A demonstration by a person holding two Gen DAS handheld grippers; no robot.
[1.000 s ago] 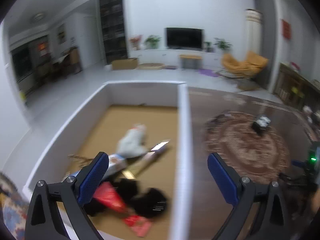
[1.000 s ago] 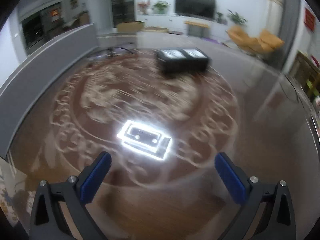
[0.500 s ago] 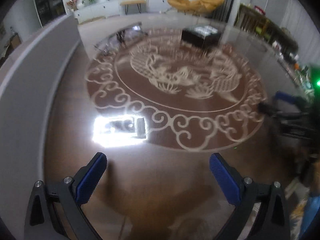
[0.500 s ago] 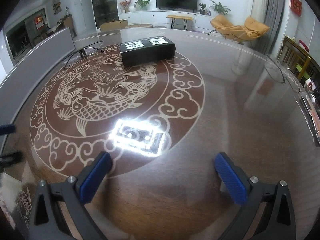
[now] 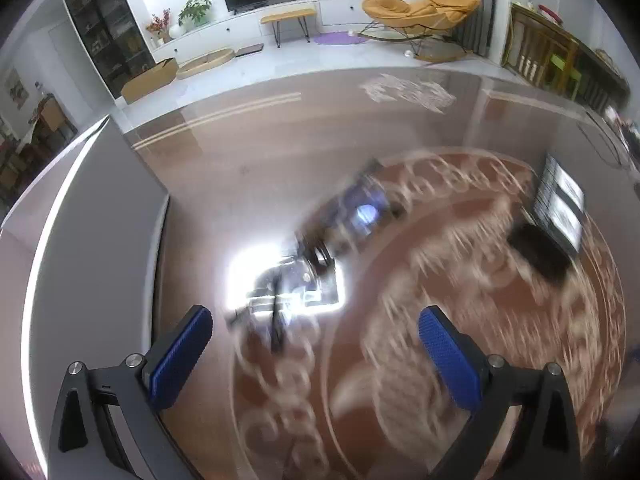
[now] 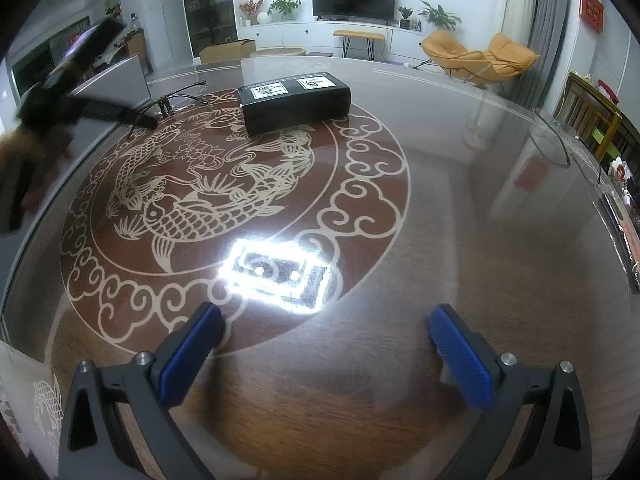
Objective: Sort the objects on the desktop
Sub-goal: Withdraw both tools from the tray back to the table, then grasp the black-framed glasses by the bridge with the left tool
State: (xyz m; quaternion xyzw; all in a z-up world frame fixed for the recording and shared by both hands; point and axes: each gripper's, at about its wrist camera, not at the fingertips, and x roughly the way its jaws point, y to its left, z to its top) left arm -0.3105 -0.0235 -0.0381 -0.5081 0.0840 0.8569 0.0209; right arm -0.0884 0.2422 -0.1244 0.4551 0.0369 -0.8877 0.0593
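A black box (image 6: 295,102) with two white labels lies on the round patterned table top, far from my right gripper (image 6: 324,348), which is open and empty above the near part of the table. A pair of dark glasses (image 6: 170,102) lies at the far left of the pattern. In the left wrist view my left gripper (image 5: 314,346) is open and empty over the blurred glasses (image 5: 316,256). The black box (image 5: 554,220) shows at the right there. The left gripper also shows blurred at the left of the right wrist view (image 6: 72,100).
A white bin wall (image 5: 92,216) stands along the table's left side, also in the right wrist view (image 6: 116,76). A bright lamp reflection (image 6: 278,274) glares on the glass top (image 6: 460,208). Chairs and a TV stand beyond the table.
My left gripper has swung from over the white bin to the table and on toward the glasses at the far left. My right gripper has pulled back slightly; the black box looks farther away.
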